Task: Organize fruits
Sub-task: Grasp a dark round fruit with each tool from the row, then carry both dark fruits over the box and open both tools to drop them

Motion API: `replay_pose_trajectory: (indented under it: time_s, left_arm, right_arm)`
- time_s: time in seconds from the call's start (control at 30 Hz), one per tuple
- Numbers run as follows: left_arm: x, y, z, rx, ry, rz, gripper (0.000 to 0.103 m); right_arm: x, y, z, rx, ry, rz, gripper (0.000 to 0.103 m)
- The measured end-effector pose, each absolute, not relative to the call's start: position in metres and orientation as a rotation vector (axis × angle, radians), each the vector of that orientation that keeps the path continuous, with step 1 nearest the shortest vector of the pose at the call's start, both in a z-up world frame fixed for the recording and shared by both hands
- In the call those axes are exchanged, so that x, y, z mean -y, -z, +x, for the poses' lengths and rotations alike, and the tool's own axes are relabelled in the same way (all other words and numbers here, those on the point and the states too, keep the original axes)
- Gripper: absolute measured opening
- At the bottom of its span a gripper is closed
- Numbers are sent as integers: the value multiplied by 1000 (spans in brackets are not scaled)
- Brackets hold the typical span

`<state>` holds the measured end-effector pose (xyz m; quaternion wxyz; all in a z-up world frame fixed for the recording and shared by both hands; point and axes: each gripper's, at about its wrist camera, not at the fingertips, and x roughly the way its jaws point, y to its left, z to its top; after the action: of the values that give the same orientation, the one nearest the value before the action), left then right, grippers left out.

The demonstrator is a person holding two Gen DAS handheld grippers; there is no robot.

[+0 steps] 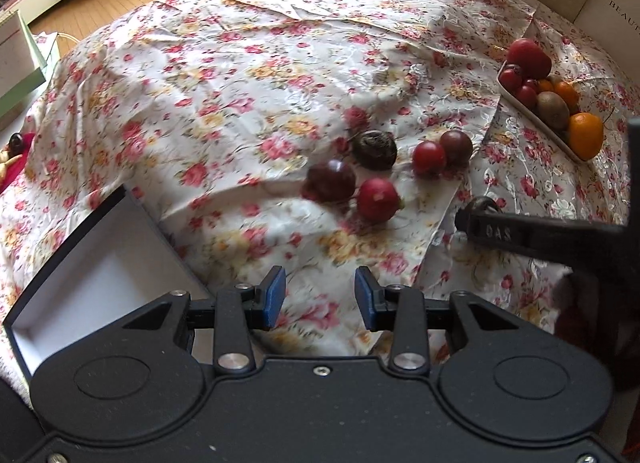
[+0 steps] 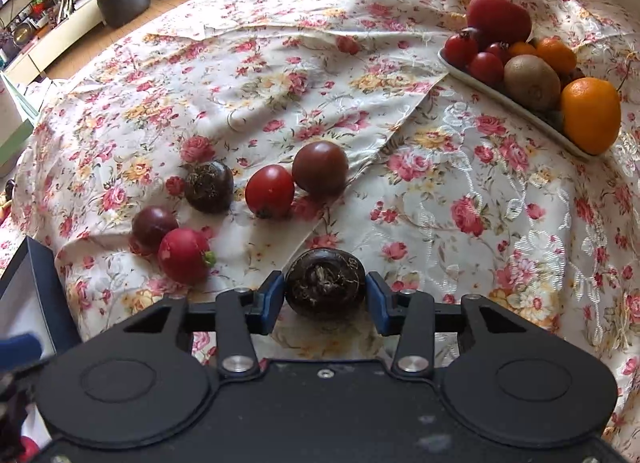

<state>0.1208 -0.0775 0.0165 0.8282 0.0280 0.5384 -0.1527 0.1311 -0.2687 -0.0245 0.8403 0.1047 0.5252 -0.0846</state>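
My right gripper (image 2: 325,299) is shut on a dark brown water chestnut (image 2: 325,287) just above the floral cloth; it shows in the left wrist view (image 1: 482,205) at the tip of the right gripper. My left gripper (image 1: 320,297) is open and empty, above the cloth beside a white-lined black box (image 1: 92,275). Loose on the cloth lie a second water chestnut (image 2: 209,187), a red tomato (image 2: 269,191), a dark tomato (image 2: 320,167), a dark plum-like fruit (image 2: 154,227) and a red radish (image 2: 184,255).
A long white dish (image 2: 480,83) at the right holds tomatoes, a kiwi (image 2: 531,81) and oranges (image 2: 591,114). A cardboard box (image 1: 608,3) stands behind it. A grey stool (image 2: 124,1) and shelves are on the wooden floor beyond the table.
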Motion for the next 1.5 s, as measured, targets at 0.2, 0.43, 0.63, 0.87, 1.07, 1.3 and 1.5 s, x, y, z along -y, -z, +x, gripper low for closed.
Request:
replay_pose_trajectory:
  time_s: [0.2,0.43,0.63,0.87,1.07,1.3,1.5]
  left_arm:
    - [99,-7,158,-1185,289,-44,46]
    - [131,0,193,-1180,258,-64,46]
    - [151,15,215,-1175,211,-47,46]
    - [163,35,230,-1204,184,-61,49]
    - [171,41,233,-1198,150,-27,49]
    - [156,22,210,-1190,174,-4,48]
    - [121,-17,172,-1160,191,18,48]
  right_arm:
    - [292,4,112,-1056,157,270,46]
    - [316,-7,86,-1010,152,303,46]
    - [325,-1,73,-1000,143,311,46]
    - [325,11,64,-1017,128,310,46]
    - [324,12,60,-1017,111,327,46]
    - [313,1,55,-1009,88,336,46]
    - [289,-16,52,-994,61,319,46]
